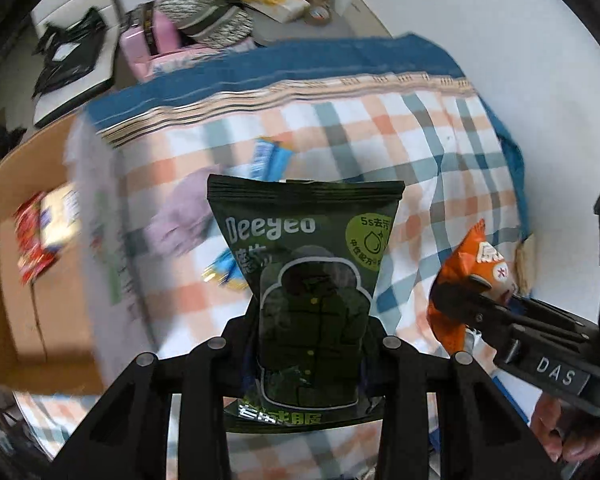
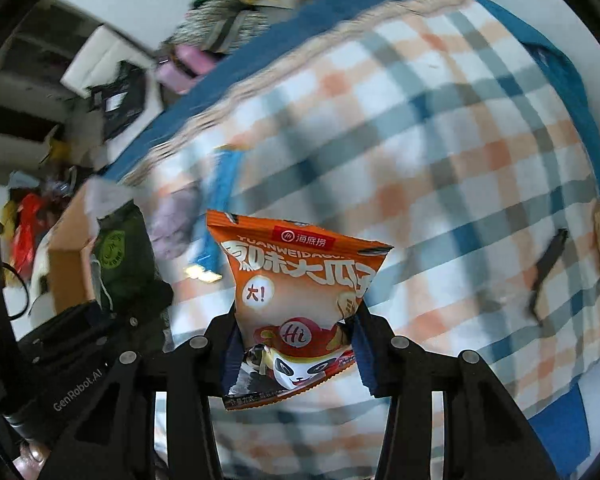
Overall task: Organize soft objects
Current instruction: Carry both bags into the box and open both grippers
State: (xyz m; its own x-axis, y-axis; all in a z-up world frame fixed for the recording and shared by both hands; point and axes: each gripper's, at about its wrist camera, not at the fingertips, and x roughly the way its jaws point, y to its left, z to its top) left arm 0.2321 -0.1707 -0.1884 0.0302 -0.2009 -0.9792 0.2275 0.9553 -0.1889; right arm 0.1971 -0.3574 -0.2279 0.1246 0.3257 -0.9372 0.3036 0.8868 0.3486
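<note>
The left tool (image 1: 312,344) squeezes a dark green packet (image 1: 306,280) and holds it up over the checked blanket (image 1: 440,152). Its fingers cover the packet's lower sides. The right tool (image 2: 296,344) squeezes an orange snack bag (image 2: 300,300) above the same blanket. The bag's bottom edge is partly hidden. A cardboard box (image 1: 28,320) sits to the left, its contents too blurry to name. Blue wrappers (image 1: 268,158) and a purple thing (image 1: 188,216) lie blurred behind the green packet.

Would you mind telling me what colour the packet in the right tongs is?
Orange packet, with white lettering and a panda; clearest in the right wrist view.
</note>
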